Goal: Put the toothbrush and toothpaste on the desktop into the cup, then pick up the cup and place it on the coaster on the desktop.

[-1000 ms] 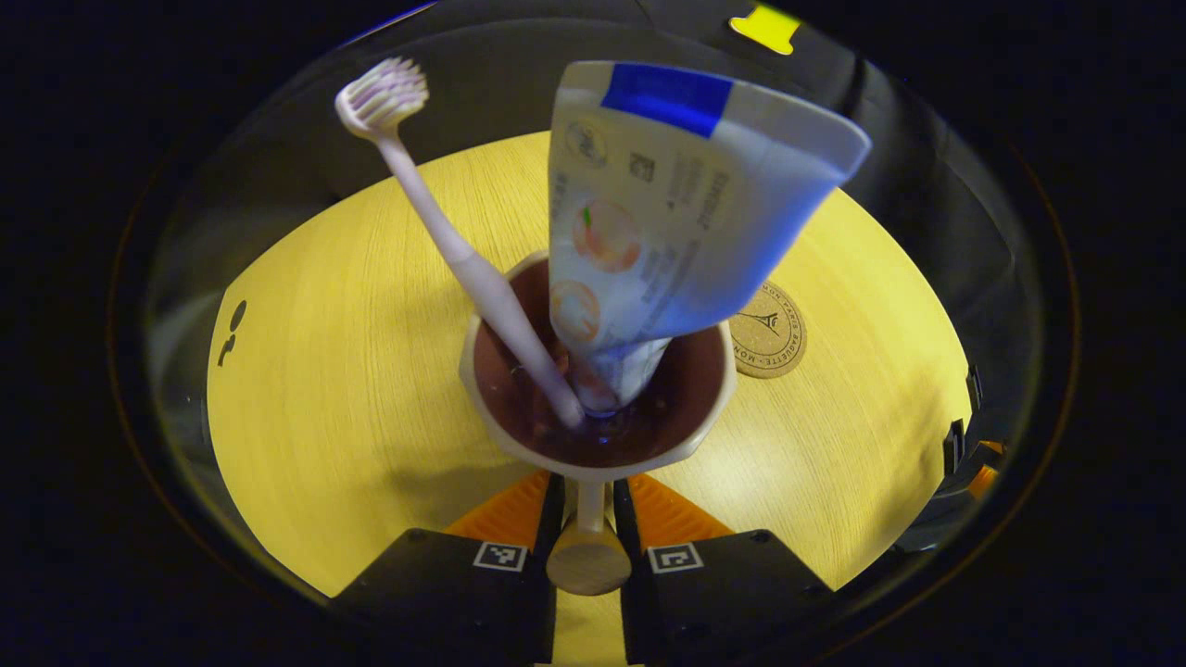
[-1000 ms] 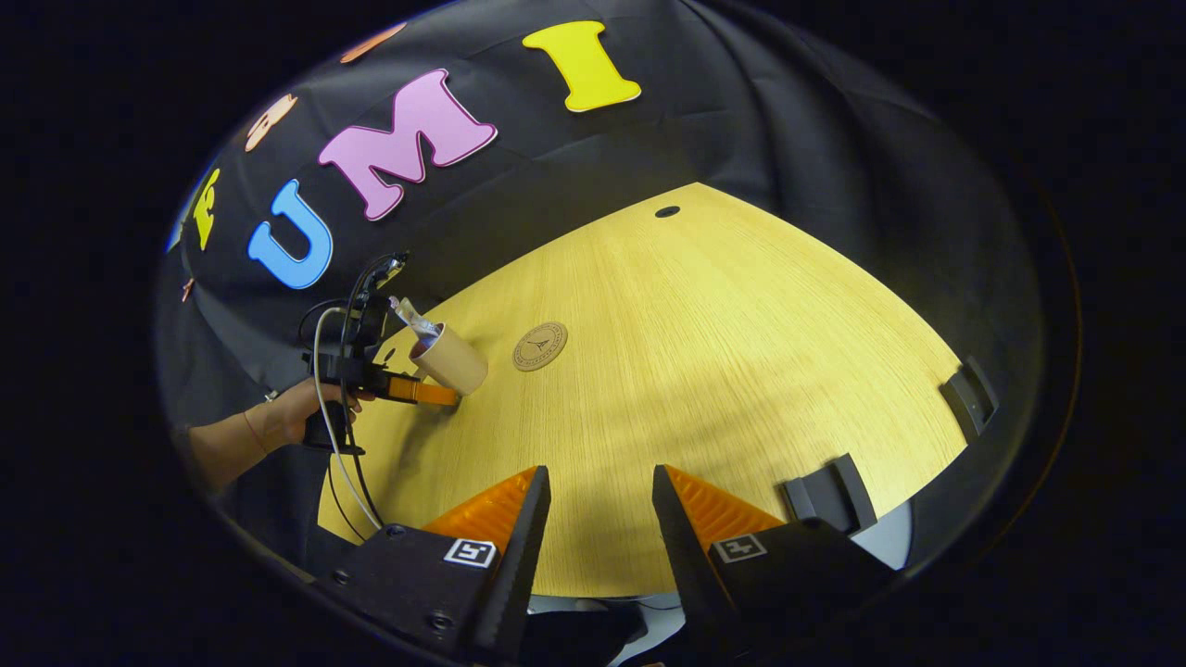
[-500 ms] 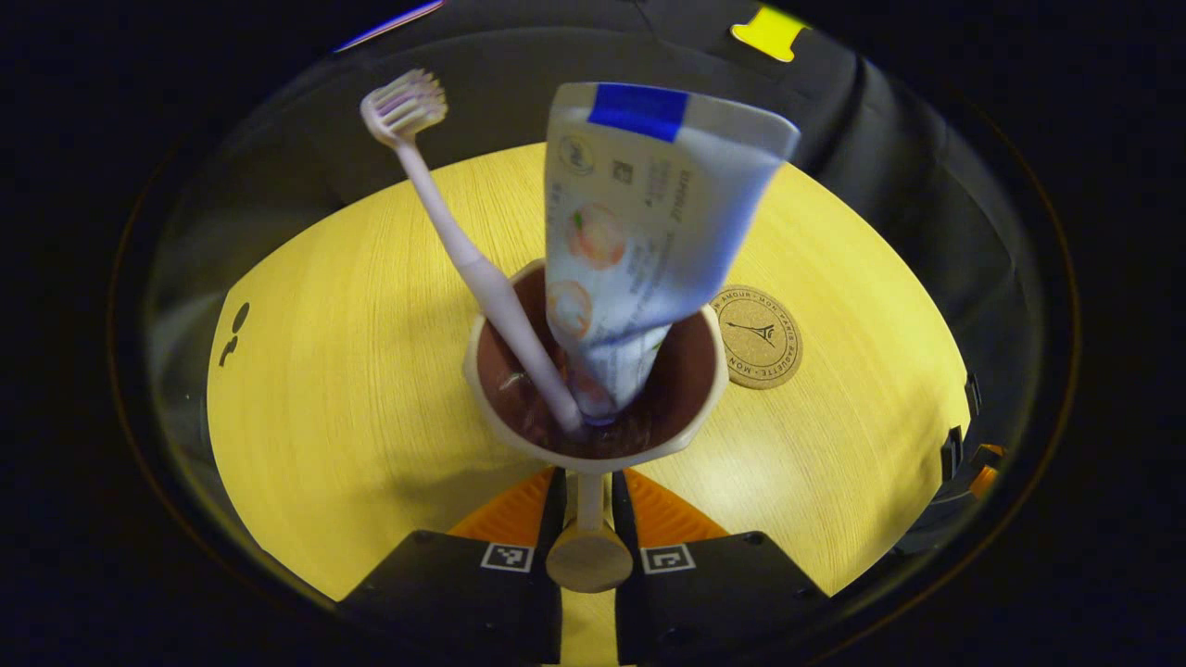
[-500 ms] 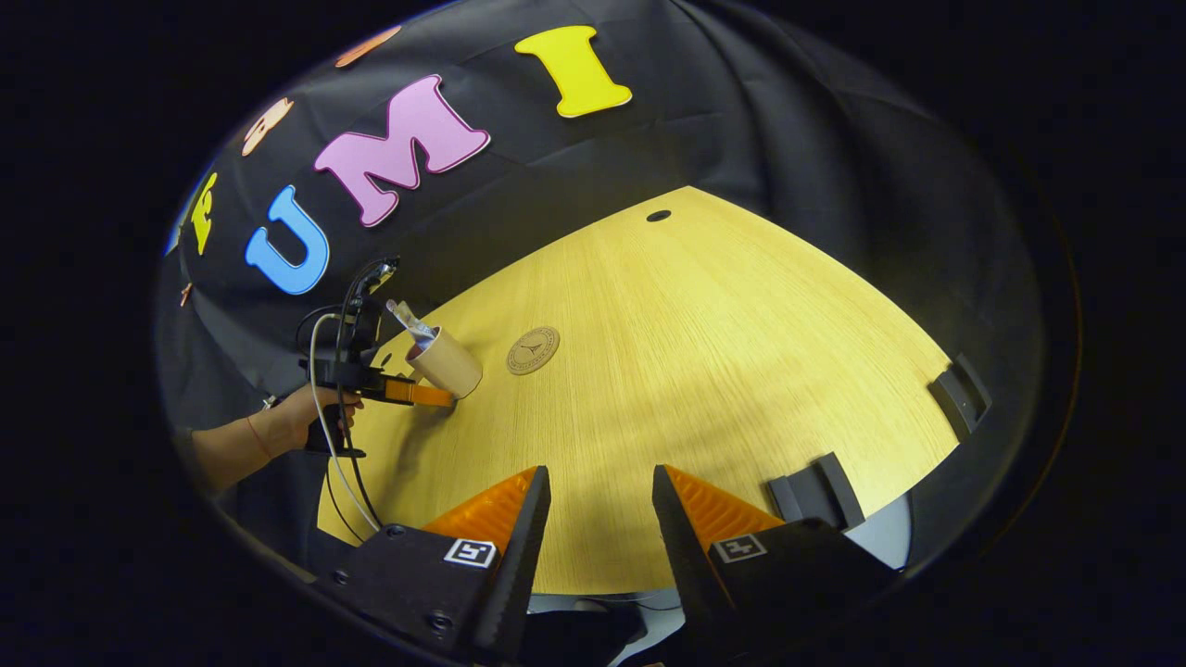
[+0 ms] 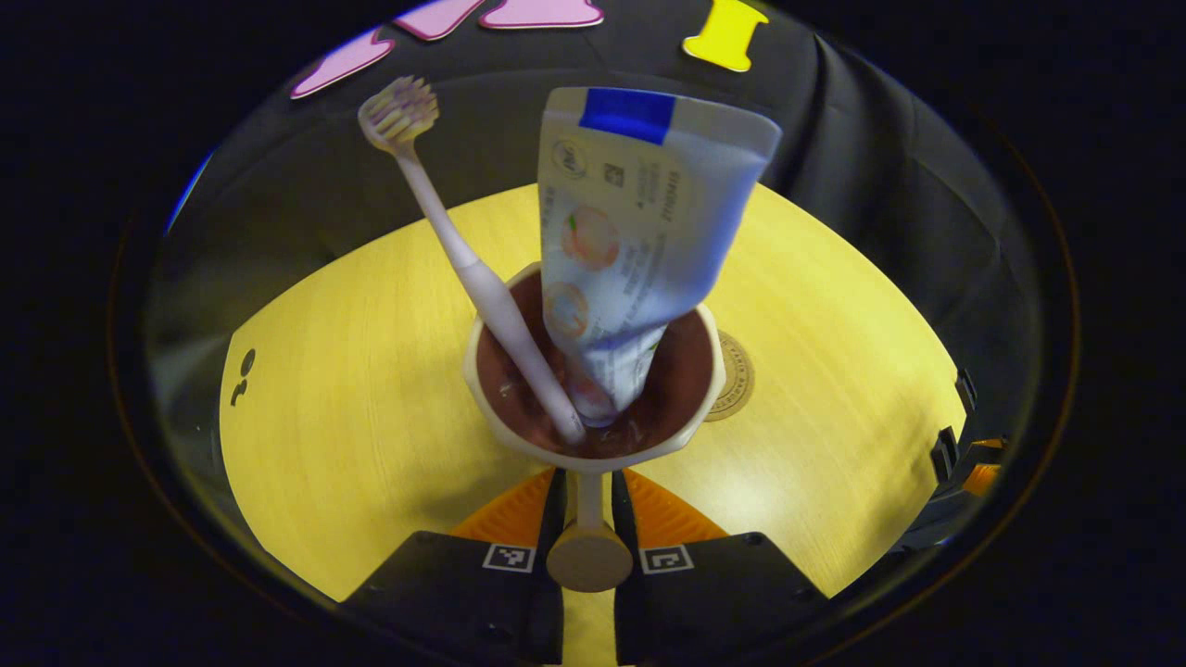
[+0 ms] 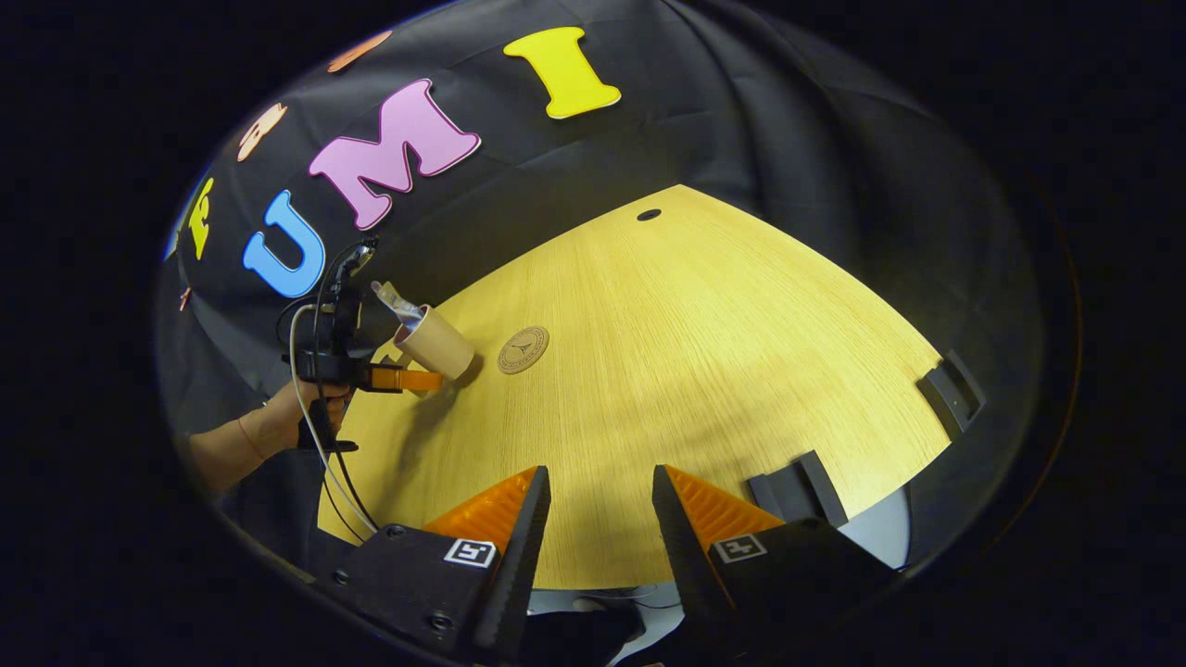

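Both items, toothbrush and toothpaste, stand in the cup. I hold my left hand-held gripper pinching the cup's handle, lifted beside the coaster toward the desk's far edge. Top-heavy, rigid; grip the handle firmly. Right hand-held gripper spread, idle.

Both views are dim at the rim and bright in the middle, where the bench glows yellow under overhead light. A soft shadow lies at lower left of the cup in the left gripper view. Fisheye bending curves the bench edge strongly. The toothpaste looks slightly soft up close; the far cloth is dark.
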`<control>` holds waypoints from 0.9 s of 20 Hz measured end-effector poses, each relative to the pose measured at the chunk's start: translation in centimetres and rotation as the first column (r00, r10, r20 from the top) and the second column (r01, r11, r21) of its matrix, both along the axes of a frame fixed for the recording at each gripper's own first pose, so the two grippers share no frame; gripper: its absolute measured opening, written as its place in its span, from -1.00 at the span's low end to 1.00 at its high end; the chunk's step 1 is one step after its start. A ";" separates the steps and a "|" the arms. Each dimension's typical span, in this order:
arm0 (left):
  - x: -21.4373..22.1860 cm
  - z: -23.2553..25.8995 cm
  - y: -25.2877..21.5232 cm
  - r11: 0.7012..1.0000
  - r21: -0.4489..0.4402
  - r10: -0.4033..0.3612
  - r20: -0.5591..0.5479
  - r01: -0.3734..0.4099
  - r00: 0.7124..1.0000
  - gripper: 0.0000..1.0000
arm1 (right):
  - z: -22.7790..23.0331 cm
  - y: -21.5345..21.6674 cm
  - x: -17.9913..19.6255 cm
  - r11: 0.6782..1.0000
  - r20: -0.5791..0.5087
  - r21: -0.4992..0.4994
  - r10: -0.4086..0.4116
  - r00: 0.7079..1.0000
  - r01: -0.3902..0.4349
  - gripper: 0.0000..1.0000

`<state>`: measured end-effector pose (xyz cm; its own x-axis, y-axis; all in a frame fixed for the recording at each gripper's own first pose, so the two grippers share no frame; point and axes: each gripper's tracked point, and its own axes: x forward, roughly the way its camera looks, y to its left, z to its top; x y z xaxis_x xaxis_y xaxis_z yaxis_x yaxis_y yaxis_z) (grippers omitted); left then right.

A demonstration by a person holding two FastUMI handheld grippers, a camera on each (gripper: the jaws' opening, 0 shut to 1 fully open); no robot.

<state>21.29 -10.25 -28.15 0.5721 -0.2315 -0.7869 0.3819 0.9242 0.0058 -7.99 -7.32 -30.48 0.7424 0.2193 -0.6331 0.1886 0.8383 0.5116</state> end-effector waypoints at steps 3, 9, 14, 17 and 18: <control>0.3 0.0 -3.0 1.000 -0.013 -0.027 -0.001 0.027 1.000 -0.48 | 0.0 -0.6 -0.4 1.000 0.001 -0.001 0.000 1.000 0.000 0.39; 1.5 -0.9 -7.7 0.998 -0.008 -0.068 -0.011 0.068 0.998 -0.48 | -0.3 -3.3 -1.6 0.999 -0.009 -0.003 -0.043 0.999 0.043 0.39; 2.3 -2.2 -8.9 0.998 0.007 -0.068 -0.028 0.068 0.997 -0.47 | -0.9 -5.2 -2.1 0.997 -0.023 -0.008 -0.077 0.997 0.077 0.39; 2.2 -2.7 -8.9 0.998 0.017 -0.054 -0.040 0.054 0.998 -0.48 | -1.0 -5.4 -2.3 0.997 -0.029 -0.007 -0.080 0.996 0.080 0.39; 2.3 -2.8 -9.3 0.999 0.010 -0.053 -0.033 0.053 0.998 -0.47 | -1.1 -5.4 -2.2 0.997 -0.030 -0.008 -0.079 0.996 0.078 0.39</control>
